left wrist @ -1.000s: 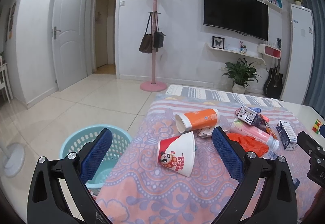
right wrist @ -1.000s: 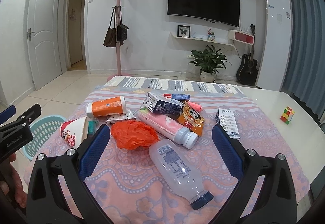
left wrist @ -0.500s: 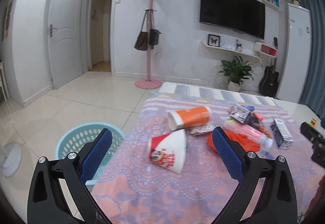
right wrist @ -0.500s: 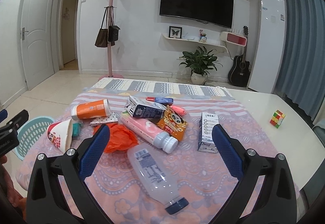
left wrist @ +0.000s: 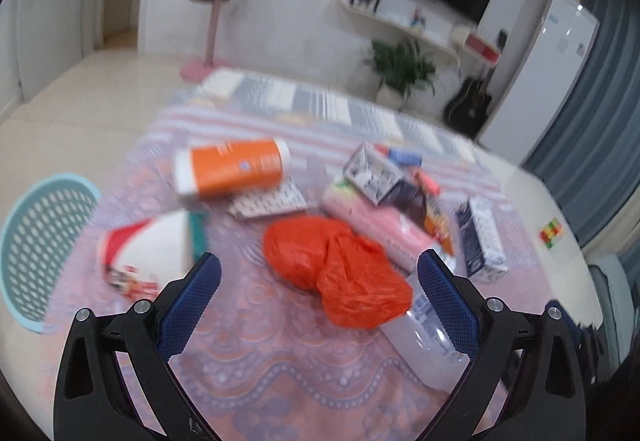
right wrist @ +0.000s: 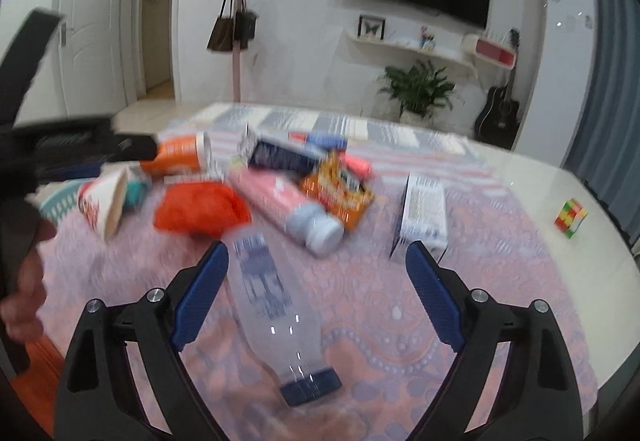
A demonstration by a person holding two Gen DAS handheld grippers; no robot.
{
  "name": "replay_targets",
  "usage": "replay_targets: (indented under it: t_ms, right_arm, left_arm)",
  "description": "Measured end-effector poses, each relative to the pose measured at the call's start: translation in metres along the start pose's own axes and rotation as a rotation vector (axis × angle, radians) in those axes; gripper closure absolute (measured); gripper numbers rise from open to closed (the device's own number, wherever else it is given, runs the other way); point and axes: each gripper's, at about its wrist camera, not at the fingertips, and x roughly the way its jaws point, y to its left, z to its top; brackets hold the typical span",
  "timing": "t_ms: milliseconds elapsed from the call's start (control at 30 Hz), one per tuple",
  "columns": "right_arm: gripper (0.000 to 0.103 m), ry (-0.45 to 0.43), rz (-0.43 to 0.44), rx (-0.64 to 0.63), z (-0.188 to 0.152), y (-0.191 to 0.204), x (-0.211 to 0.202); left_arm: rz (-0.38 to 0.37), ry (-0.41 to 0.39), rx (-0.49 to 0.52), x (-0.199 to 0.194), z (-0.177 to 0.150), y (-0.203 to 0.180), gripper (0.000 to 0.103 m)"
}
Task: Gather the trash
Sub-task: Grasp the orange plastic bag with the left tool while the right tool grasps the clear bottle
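Trash lies scattered on a patterned cloth (left wrist: pixel 280 361). My left gripper (left wrist: pixel 319 261) is open, and a crumpled orange plastic bag (left wrist: pixel 340 269) lies on the cloth just ahead between its blue fingers, untouched. My right gripper (right wrist: pixel 317 248) hangs low over a clear plastic bottle (right wrist: pixel 272 305) with a dark blue cap. Its jaws are closing with the bottle lying between them nearer the left finger, and the pads do not press on it. A red and white paper cup (left wrist: pixel 148 253) lies left of the bag. A teal basket (left wrist: pixel 36 241) stands on the floor beside the table.
Behind the bag lie an orange canister (left wrist: pixel 232 169), a pink bottle (right wrist: pixel 284 201), cartons and a snack packet (right wrist: pixel 340 193). A white box (right wrist: pixel 424 209) lies near the right fingertip. A colour cube (right wrist: pixel 570 217) sits on the bare white tabletop. A hand (right wrist: pixel 24 305) shows at the left edge.
The left gripper swung right and tipped down, from the paper cup to the orange bag. The right gripper came lower and closer over the clear bottle, its jaws slightly narrower.
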Motion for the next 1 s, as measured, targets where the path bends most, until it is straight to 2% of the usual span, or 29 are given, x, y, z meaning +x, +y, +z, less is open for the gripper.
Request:
replay_targets:
  t_ms: [133, 400, 567, 700, 867, 933, 1000]
  right_arm:
    - [0.017, 0.045, 0.038, 0.01, -0.011, -0.007, 0.015]
    - [0.017, 0.109, 0.07, -0.029, -0.016, 0.005, 0.041]
    - [0.017, 0.154, 0.085, -0.031, -0.021, 0.008, 0.056]
    - [0.017, 0.177, 0.095, -0.044, -0.021, 0.011, 0.062]
    - [0.018, 0.218, 0.091, -0.071, -0.02, 0.02, 0.072]
    - [0.024, 0.224, 0.093, -0.078, -0.02, 0.024, 0.072]
    - [0.042, 0.248, 0.104, -0.081, -0.021, 0.026, 0.076]
  left_arm:
    - [0.009, 0.081, -0.036, 0.034, 0.0, 0.002, 0.008]
    - [0.044, 0.175, -0.045, 0.079, 0.004, 0.0, 0.008]
    - [0.045, 0.218, -0.032, 0.094, 0.001, 0.001, 0.019]
    - [0.024, 0.229, -0.037, 0.099, -0.002, 0.002, 0.022]
    - [0.017, 0.237, -0.029, 0.103, -0.006, 0.001, 0.033]
    - [0.022, 0.233, -0.021, 0.101, -0.007, 0.0, 0.036]
    - [0.028, 0.227, -0.013, 0.1, -0.008, -0.001, 0.041]
